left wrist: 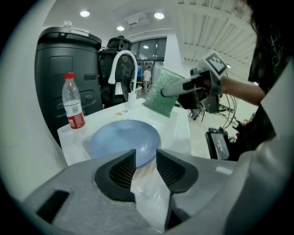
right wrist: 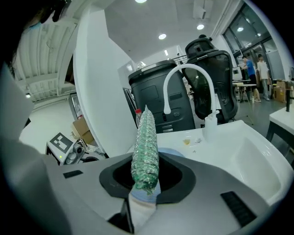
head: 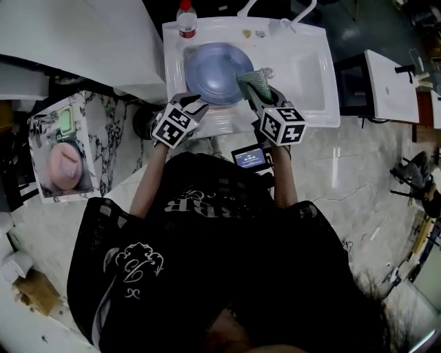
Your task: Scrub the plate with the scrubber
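A blue plate (head: 210, 69) lies flat on the white sink counter (head: 231, 120). A green mesh scrubber (head: 253, 83) stands upright in my right gripper (head: 256, 93), over the plate's right rim. In the right gripper view the scrubber (right wrist: 145, 147) is pinched between the jaws of that gripper (right wrist: 146, 176). My left gripper (head: 195, 103) sits at the plate's near edge. The left gripper view shows its jaws (left wrist: 146, 153) a little apart and holding nothing, with the plate (left wrist: 121, 137) just beyond the tips. Farther right in that view are the scrubber (left wrist: 163, 92) and the right gripper (left wrist: 183, 87).
A red-capped bottle (head: 186, 19) stands at the counter's back left corner. The curved white faucet (right wrist: 188, 78) and a small dispenser (right wrist: 210, 124) stand at the back. The sink basin (head: 306, 69) lies right of the plate. A marbled box (head: 65, 162) is on the floor at left.
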Motion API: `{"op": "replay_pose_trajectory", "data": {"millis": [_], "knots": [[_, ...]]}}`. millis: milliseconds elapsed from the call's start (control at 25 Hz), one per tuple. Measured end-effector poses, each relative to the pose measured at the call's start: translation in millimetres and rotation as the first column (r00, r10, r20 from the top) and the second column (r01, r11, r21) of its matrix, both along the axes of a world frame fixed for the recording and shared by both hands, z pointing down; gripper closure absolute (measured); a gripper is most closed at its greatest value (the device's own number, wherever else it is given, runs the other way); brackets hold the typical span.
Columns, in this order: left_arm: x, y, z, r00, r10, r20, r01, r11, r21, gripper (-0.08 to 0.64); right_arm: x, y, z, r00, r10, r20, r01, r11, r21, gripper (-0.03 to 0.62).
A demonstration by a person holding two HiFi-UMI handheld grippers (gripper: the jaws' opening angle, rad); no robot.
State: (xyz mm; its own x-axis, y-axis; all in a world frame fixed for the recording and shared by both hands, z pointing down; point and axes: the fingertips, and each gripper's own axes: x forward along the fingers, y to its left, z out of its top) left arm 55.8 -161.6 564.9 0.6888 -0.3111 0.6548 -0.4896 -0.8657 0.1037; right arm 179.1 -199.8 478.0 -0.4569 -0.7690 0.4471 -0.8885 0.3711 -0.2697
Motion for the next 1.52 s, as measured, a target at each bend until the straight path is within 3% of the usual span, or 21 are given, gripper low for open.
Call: {"op": "replay_pose_trajectory", "data": {"millis": [320, 480, 800, 1080, 1240, 1520], "knots": [[7.5, -2.3, 51.0, 0.971, 0.171, 0.168, -0.178, 0.983, 0.030, 0.426, -28.9, -77.0, 38.2, 0.981, -0.157, -0.117, 0.157, 0.988, -0.009, 0.502], [8.0, -2.9, 65.4, 0.958, 0.195, 0.209, -0.204, 0.979, 0.023, 0.428, -40.3, -106.7, 61.3, 0.980, -0.172, -0.101, 0.172, 0.985, -0.009, 0.502], [9.3, -8.8, 68.4, 0.974, 0.164, 0.154, -0.167, 0.986, 0.006, 0.430, -47.4, -147.9, 102.3, 0.988, -0.129, -0.084, 0.126, 0.991, -0.038, 0.502], [8.2, -8.7, 68.2, 0.972, 0.168, 0.167, -0.172, 0.985, 0.012, 0.430, -47.4, -167.4, 123.5, 0.983, -0.099, -0.156, 0.094, 0.995, -0.037, 0.502], [7.5, -9.3, 68.9, 0.977, 0.154, 0.150, -0.156, 0.988, 0.000, 0.430, -56.4, -169.3, 130.5, 0.972, -0.121, -0.201, 0.118, 0.993, -0.028, 0.502], [8.1, -9.6, 67.6, 0.980, 0.136, 0.142, -0.138, 0.990, 0.000, 0.430, -92.4, -155.8, 131.0, 0.958, -0.236, -0.161, 0.232, 0.972, -0.046, 0.503]]}}
